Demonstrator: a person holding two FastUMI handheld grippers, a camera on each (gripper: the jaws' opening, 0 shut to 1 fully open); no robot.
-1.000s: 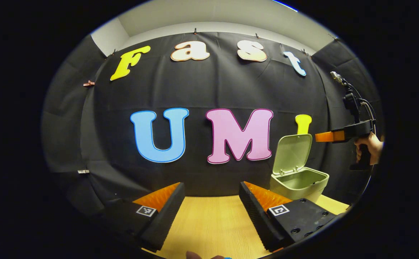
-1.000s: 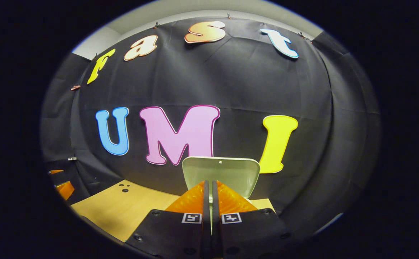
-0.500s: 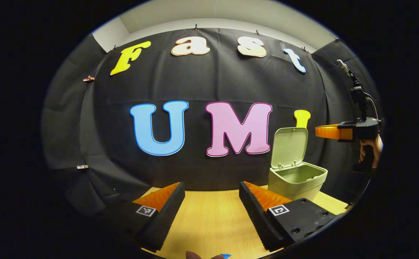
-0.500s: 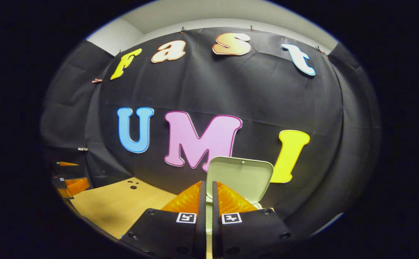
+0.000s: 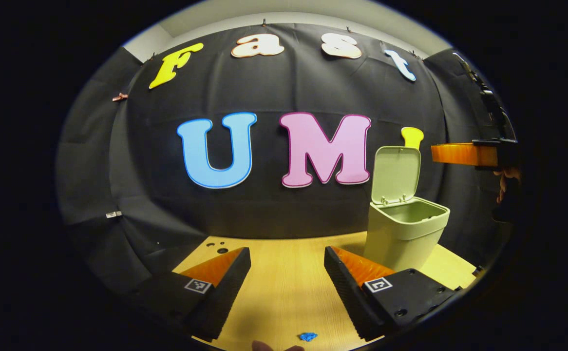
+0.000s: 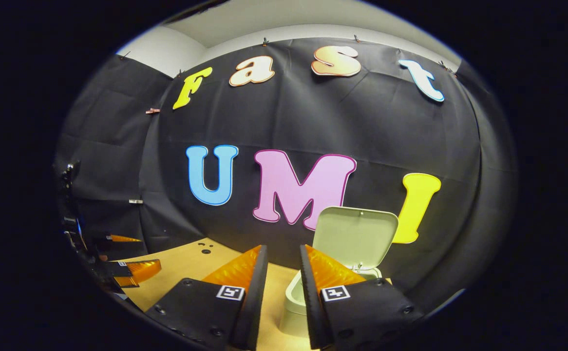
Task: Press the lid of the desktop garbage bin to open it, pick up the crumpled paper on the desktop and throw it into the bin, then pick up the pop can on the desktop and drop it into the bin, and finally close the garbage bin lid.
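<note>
Now the table (image 5: 284, 292) is sitting in front of the black cloth wall (image 5: 284, 204), and it is the biggest thing down low. It is made of light wood.

Next, the bin (image 5: 403, 234) is standing upright on the table, near the far right side in the left gripper view. Its lid (image 5: 395, 174) is standing up, open, at the back of the bin. I cannot see inside the bin from here. In the right gripper view the bin (image 6: 296, 302) is sitting just past the fingers, low down, partly hidden by them.

Then the left gripper (image 5: 286, 278) is hanging over the table with its fingers wide apart, holding nothing. The right gripper (image 6: 281, 287) is hanging above the bin with a narrow gap between its fingers, holding nothing. In the left gripper view a hand (image 5: 505, 183) is holding it up high to the right of the lid.

Each finger is wearing a small square black-and-white tag (image 5: 378, 284), with no words I can read.

Last, a tiny blue bit (image 5: 307, 336) is lying on the table close to the camera.
</note>
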